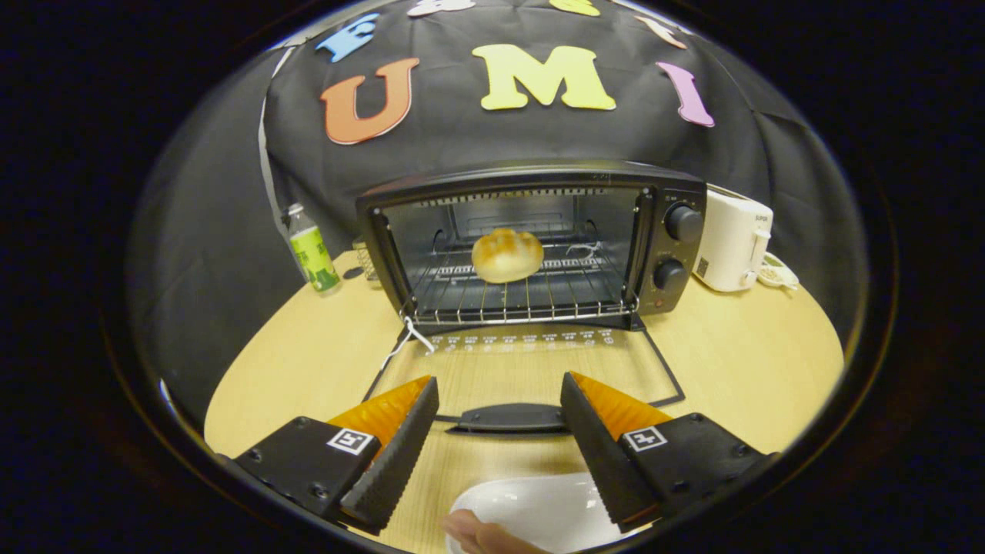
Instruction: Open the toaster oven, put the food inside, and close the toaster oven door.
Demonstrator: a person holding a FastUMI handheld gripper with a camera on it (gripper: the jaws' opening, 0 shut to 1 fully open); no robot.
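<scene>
Bun golden, tongs apart.

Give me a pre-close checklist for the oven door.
1. Bread on the rack, fully inside the oven: ok.
2. Door down flat on the table, nothing lying on it: ok.
3. Claw open, holding nothing: ok.
4. Handle between the fingers, reachable: ok.
5. String at the door's left hinge clear of the closing path: cannot tell.
6. Plate and hand under the claw, clear of the door's swing: cannot tell.
</scene>
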